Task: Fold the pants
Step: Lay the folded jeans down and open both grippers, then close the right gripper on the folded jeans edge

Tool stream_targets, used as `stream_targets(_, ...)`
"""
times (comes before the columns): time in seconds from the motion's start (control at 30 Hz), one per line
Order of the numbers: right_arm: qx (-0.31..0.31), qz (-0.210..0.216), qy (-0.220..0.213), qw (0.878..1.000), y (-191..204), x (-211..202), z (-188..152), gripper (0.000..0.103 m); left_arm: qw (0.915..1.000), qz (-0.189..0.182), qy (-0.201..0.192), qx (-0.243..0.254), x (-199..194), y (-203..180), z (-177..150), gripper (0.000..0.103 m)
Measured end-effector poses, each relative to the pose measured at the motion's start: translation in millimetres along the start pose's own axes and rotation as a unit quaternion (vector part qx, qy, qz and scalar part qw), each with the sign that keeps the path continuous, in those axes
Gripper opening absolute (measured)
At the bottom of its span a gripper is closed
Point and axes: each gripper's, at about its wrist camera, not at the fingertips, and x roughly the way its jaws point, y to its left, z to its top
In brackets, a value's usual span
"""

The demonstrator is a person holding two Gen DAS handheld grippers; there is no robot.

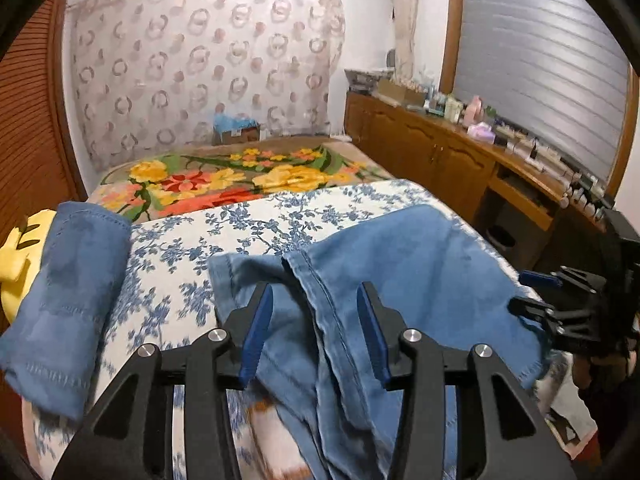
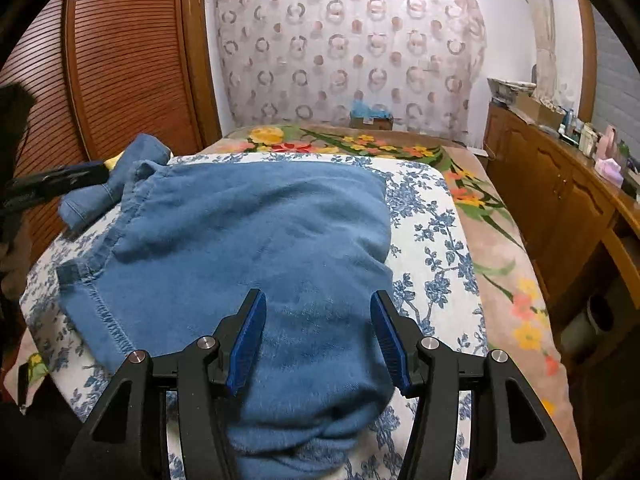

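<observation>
Blue denim pants (image 1: 420,280) lie on a white sheet with blue flowers (image 1: 168,272). My left gripper (image 1: 316,300) hangs over their left part, jaws apart; a stitched edge runs between the fingers and the pads do not press on it. The right gripper's black body (image 1: 560,308) shows at the pants' right edge. In the right wrist view the pants (image 2: 248,232) spread wide, and my right gripper (image 2: 318,300) stands open over their near, bunched end. The left gripper (image 2: 52,184) shows at the far left.
A second, folded blue denim piece (image 1: 68,292) lies at the bed's left edge beside something yellow (image 1: 12,256). Beyond is a flowered blanket (image 1: 224,180) and a cardboard box (image 2: 370,120). A wooden cabinet (image 2: 560,200) with clutter lines the right; a louvred wooden door (image 2: 120,60) stands left.
</observation>
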Motion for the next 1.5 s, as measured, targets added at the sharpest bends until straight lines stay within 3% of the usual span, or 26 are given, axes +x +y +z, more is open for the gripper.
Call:
stream_targets(0.3, 0.017, 0.015, 0.006, 1.000, -15, 2, -4, 0.056, 0.9958, 0.000, 0.091, -0.013, 71, 9, 14, 0.045)
stream_targets(0.33, 0.019, 0.017, 0.006, 1.000, -17, 2, -4, 0.056, 0.9956, -0.004, 0.093, -0.015, 73, 9, 15, 0.039)
stream_targets(0.43, 0.025, 0.019, 0.005, 0.999, -21, 2, -6, 0.057, 0.9975, -0.013, 0.069, -0.002, 61, 1, 15, 0.007)
stream_targets(0.47, 0.027, 0.018, 0.005, 0.999, -21, 0, -7, 0.057, 0.9983, -0.019, 0.055, 0.003, 52, -3, 16, 0.004)
stream_targets(0.6, 0.035, 0.019, 0.003, 0.999, -26, 0, -10, 0.057, 0.9992, -0.005, -0.039, 0.002, -3, -9, 30, 0.003)
stream_targets(0.67, 0.040, 0.021, 0.000, 0.999, -28, -2, -10, 0.057, 0.9978, 0.005, -0.067, -0.006, -25, -5, 36, 0.003)
stream_targets(0.73, 0.045, 0.025, -0.005, 0.999, -29, -5, -10, 0.060, 0.9981, 0.034, -0.052, 0.001, -25, 2, 38, 0.003)
stream_targets(0.83, 0.044, 0.021, -0.007, 0.999, -28, -5, -11, 0.063, 0.9990, 0.040, -0.014, -0.010, -8, 16, 30, 0.003)
stream_targets(0.97, 0.046, 0.016, 0.000, 0.999, -31, -2, -16, 0.065, 0.9985, 0.047, 0.020, -0.018, 8, 25, 9, 0.015)
stream_targets(1.1, 0.051, 0.010, 0.002, 0.999, -34, -8, -15, 0.065, 0.9987, 0.041, 0.023, -0.018, 7, 21, -3, 0.029)
stream_targets(1.13, 0.049, 0.008, 0.001, 0.999, -33, -10, -15, 0.065, 0.9990, 0.036, 0.022, -0.015, 4, 18, -5, 0.035)
stream_targets(1.17, 0.047, 0.006, 0.000, 0.999, -32, -12, -14, 0.065, 0.9992, 0.032, 0.020, -0.014, 2, 17, -6, 0.052)
stream_targets(1.27, 0.042, 0.003, -0.002, 0.999, -31, -17, -14, 0.065, 0.9999, -0.008, 0.005, -0.012, -7, 6, -9, 0.078)
stream_targets(1.5, 0.041, 0.001, -0.004, 0.999, -36, -20, -17, 0.065, 0.9989, -0.038, -0.003, 0.027, -21, -40, -17, 0.079)
